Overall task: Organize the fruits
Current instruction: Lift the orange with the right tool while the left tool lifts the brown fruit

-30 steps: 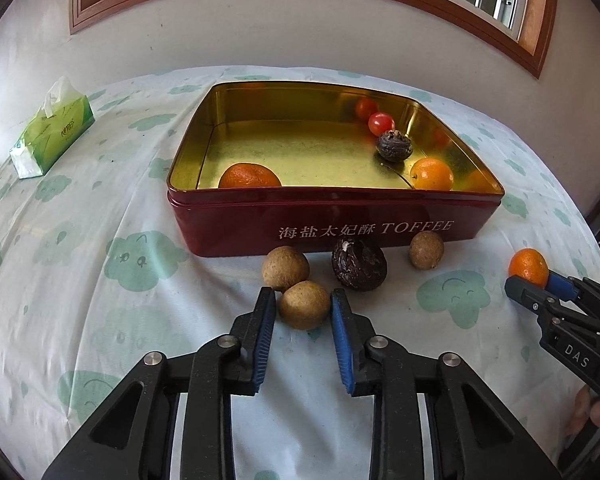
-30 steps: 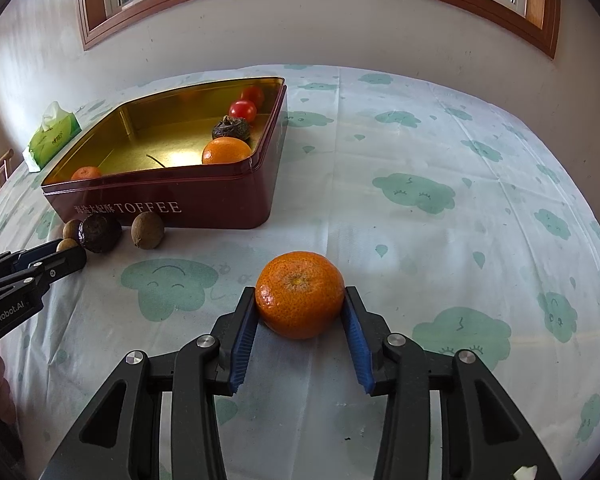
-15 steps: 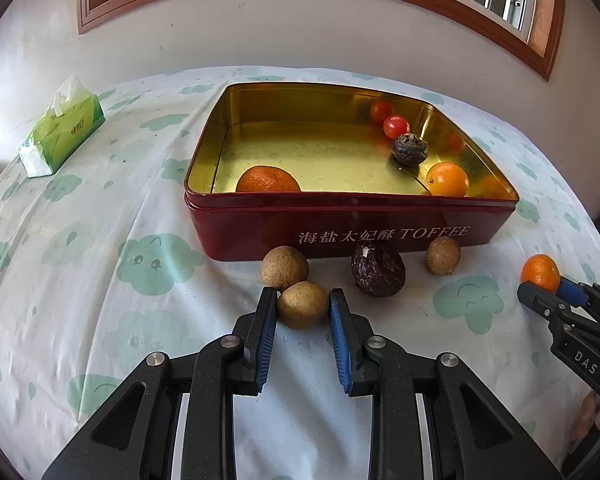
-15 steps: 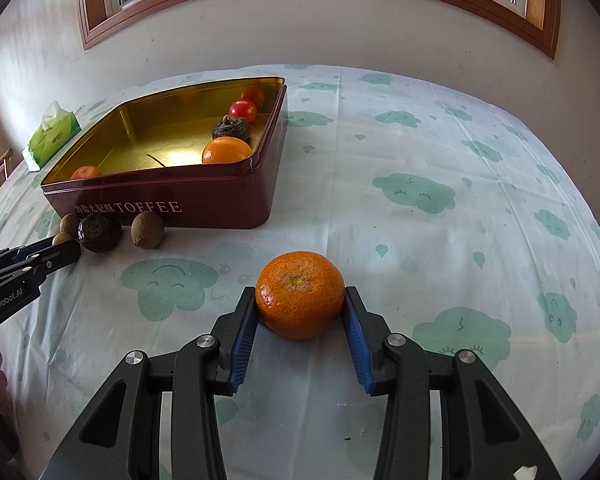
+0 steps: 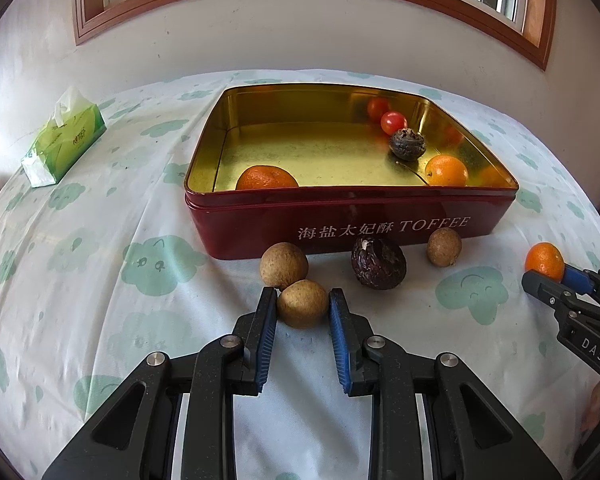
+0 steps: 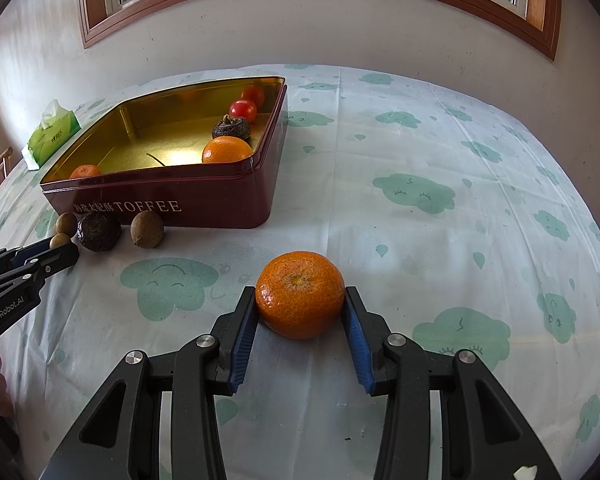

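Closer now, left tool (image 5: 302,304) pinches longan (image 5: 302,303).

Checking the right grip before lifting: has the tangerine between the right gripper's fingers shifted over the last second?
No. The tangerine sits in the same spot beside the smiling cloud print, between the right gripper fingers.

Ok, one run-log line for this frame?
left claw: around longan | right claw: gripping mandarin | tin: five fruits inside

Both views taken low over counter (image 5: 100,240), facing window wall; toffee tin (image 5: 340,220) seen close, shared from right view (image 6: 204,200).
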`<state>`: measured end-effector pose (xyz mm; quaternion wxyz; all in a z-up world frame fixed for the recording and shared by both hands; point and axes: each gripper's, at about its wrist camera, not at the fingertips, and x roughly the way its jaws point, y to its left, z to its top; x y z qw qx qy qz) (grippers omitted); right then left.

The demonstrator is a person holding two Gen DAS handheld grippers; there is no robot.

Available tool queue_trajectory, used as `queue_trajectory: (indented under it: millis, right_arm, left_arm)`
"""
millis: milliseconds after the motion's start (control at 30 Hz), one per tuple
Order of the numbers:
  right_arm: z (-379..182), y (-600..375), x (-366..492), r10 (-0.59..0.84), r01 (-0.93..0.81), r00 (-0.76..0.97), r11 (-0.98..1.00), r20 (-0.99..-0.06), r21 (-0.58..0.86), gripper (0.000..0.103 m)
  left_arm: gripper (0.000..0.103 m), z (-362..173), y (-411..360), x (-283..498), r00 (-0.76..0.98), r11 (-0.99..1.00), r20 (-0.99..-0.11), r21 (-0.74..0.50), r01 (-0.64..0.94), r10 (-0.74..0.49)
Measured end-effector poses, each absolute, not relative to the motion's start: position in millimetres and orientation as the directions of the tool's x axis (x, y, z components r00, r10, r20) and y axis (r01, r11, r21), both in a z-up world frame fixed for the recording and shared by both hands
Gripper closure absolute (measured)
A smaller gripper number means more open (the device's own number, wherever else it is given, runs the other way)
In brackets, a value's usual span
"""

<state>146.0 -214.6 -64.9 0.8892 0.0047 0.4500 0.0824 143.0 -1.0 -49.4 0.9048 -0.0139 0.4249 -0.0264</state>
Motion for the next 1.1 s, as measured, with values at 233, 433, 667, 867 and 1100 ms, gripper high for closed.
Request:
queue_trajectory:
  millis: [233,433,667,867,1100]
  right_arm:
    - [-65,-215,146,0.149,-0.142,0.582,0.987,-0.799,0.080,0.064]
    - [-64,-215,146,0.150,-0.142,0.582,0.986,-0.799,0.081,0.065]
    - [-63,-216,145,0.153,-0.143,0.583,0.986,-0.798,0.084,0.065]
    - [-60,-217,140,0.156,-0.134,0.579,0.986,-0.800,0.095,0.065]
    - [-50,-220,132,0.157,-0.125,0.591,0.987,-0.792,0.103,0.065]
  left_arm:
    - [0.076,-49,3,142,0.638,0.998,-0.768,-0.054,0.020,-0.055]
    - [0.076,-47,5,140,0.644,0.998,-0.763,-0.064,0.017,-0.060]
    - [0.076,-44,7,136,0.664,0.997,-0.745,-0.073,0.016,-0.064]
    - [0.076,-42,6,134,0.676,0.998,-0.734,-0.068,0.017,-0.061]
    - [0.076,-41,6,132,0.681,0.998,-0.730,-0.064,0.014,-0.056]
